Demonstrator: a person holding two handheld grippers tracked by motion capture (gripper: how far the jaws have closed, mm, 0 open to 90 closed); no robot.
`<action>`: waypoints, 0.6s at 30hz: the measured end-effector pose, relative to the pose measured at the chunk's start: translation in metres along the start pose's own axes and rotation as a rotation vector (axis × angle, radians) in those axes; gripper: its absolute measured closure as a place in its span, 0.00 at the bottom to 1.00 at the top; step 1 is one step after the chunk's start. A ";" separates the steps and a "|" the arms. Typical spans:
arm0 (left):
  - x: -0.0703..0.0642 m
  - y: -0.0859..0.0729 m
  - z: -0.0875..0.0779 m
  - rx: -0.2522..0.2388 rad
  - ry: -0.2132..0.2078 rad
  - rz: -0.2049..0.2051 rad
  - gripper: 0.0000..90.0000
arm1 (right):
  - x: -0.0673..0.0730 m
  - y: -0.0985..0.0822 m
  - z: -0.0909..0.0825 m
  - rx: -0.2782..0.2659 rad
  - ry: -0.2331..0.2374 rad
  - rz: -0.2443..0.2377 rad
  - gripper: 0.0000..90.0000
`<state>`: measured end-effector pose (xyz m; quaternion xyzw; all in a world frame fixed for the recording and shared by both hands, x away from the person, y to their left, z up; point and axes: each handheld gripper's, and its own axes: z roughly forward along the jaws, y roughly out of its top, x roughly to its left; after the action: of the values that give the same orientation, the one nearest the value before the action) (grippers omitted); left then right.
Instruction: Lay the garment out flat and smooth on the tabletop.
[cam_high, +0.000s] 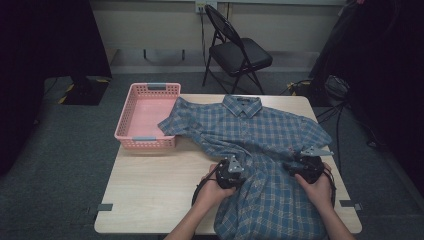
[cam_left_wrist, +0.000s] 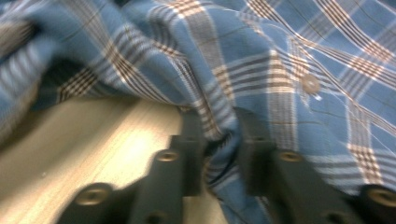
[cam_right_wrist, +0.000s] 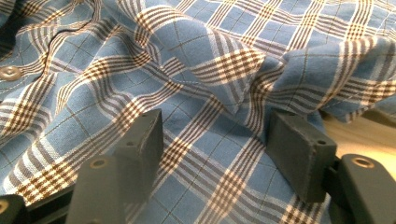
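Clearly the work in hand is folding or straightening the plaid shirt (cam_high: 260, 145), which lies spread on the worktop (cam_high: 150, 185) with its collar at the far side and its hem hanging over the near edge, one sleeve reaching left toward the pink basket (cam_high: 147, 116). The left tongs (cam_left_wrist: 219, 140) are clenched on a bunched fold at the shirt's left edge, cloth pinched between the jaws just above the bare wood. The right tongs (cam_right_wrist: 215, 140) stand released, jaws spread wide over a rumpled ridge of cloth near the shirt's right edge, not yet holding anything. To do this step well, I judge the right tongs should close on the very edge of the cloth rather than the middle of a ridge, taking all layers at once, at about the same distance from the collar as the left grip. Then both sides can be lifted or drawn together evenly. A lopsided grip would likely twist the body of the shirt and drag the loose sleeve against the basket.
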<state>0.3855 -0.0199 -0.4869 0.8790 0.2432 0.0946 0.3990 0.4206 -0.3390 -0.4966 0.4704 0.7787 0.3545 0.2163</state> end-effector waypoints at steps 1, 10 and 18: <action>0.000 0.000 -0.005 0.000 -0.007 -0.008 0.90 | 0.000 0.000 0.000 0.000 0.000 0.000 0.40; 0.005 -0.025 -0.071 -0.015 0.038 -0.081 0.92 | 0.000 0.000 0.000 0.000 0.000 0.000 0.40; 0.011 -0.064 -0.115 -0.036 0.066 -0.180 0.89 | 0.000 0.000 0.000 0.000 0.000 0.000 0.40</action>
<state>0.3315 0.0970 -0.4584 0.8425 0.3327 0.0918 0.4135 0.4205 -0.3389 -0.4966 0.4706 0.7786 0.3544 0.2163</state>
